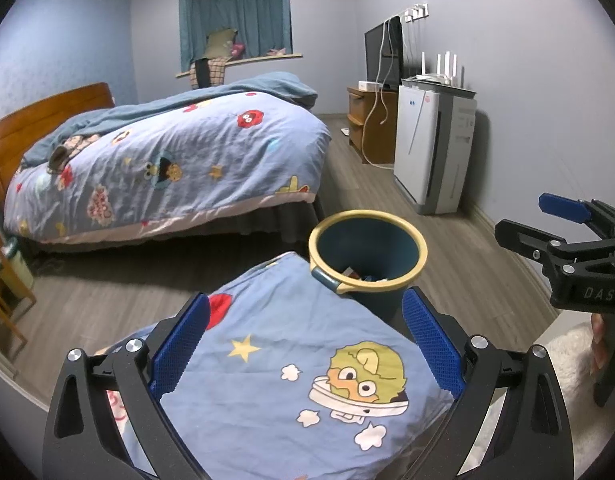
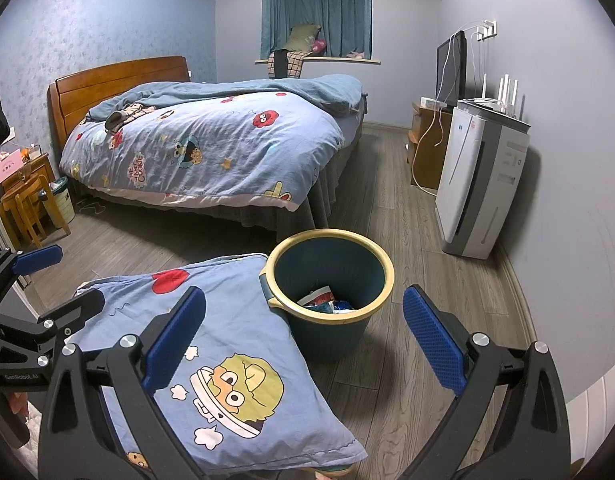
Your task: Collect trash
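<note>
Bedroom with wood-plank floor (image 2: 363,364). Wooden-headboard bed (image 2: 119,80) under a cartoon-print blue quilt (image 2: 211,148). Matching pillow (image 1: 291,364) in the foreground. Teal curtains (image 2: 319,16) over a window ledge holding cushions. Along the far wall: white air purifier (image 2: 479,184) topped by a router (image 2: 503,92), a television (image 2: 451,68) on a wooden cabinet (image 1: 371,124).

1. The left gripper (image 1: 305,344), jaws spread wide, hovers over a cartoon-print pillow (image 1: 291,364).
2. A blue bin (image 1: 367,256) with a yellow rim stands just beyond, trash (image 1: 367,276) inside.
3. The right gripper (image 1: 547,220) enters at right, jaws apart.
</note>
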Tool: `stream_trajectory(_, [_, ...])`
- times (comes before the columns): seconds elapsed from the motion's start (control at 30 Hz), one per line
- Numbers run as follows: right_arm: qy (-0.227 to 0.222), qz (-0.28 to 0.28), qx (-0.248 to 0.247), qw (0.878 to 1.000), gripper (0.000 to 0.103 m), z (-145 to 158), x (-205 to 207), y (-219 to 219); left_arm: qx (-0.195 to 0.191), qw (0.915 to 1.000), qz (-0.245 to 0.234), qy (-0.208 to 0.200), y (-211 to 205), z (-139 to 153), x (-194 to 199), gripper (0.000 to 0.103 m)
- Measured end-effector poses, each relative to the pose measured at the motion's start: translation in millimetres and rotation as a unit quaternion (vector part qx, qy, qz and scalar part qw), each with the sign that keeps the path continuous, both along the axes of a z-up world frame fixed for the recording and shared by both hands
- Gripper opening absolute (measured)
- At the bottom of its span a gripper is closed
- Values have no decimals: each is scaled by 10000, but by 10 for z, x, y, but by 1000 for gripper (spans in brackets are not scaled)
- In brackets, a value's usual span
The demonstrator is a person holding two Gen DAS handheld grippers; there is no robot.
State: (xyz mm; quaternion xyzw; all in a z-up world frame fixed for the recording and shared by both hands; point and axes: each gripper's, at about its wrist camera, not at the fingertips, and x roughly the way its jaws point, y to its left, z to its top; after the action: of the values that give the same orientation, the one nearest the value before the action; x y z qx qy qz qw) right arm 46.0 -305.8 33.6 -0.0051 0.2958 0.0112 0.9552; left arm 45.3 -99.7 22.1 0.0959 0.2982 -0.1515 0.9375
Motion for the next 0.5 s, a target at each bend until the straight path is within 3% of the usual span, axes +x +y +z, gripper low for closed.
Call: stream_trajectory(0.5, [-2,1,-3,10000,97,1,1,1,-19,10000,-1,15,-10,4,17,96])
